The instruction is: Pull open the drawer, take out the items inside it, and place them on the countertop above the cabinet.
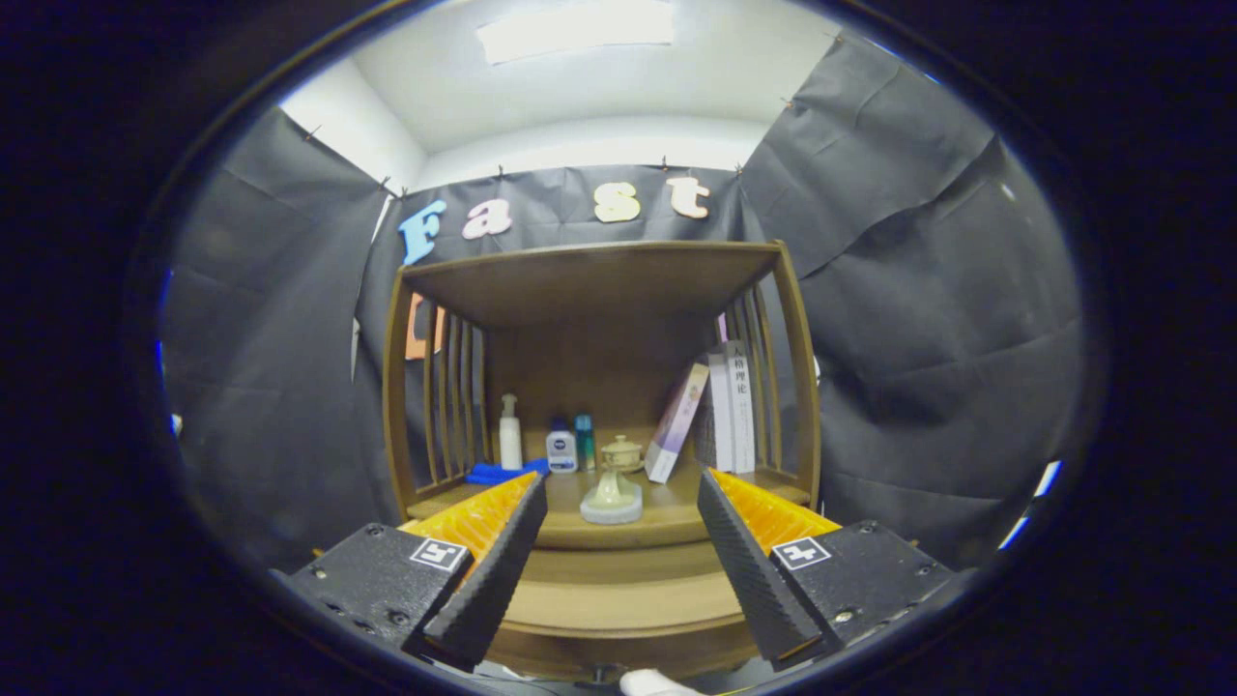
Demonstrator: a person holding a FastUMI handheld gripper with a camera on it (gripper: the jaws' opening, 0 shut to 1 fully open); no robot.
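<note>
Ahead, gripper [618, 551] agape before wooden cabinet [601, 387]; drawer [618, 604] seemingly closed.

Black cloth walls [899, 290] surround a wooden shelf unit [599, 280] beneath a white ceiling [541, 87] with a light panel [575, 29].

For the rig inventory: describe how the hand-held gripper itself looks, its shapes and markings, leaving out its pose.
The hand-held gripper has two wedge-shaped fingers that taper toward their tips, with ridged, saw-toothed inner faces and ribbed top surfaces. Each finger sits on a flat, speckled dark mounting block with small screws, and each block carries a square black-and-white marker tag. No cables are visible.
</note>
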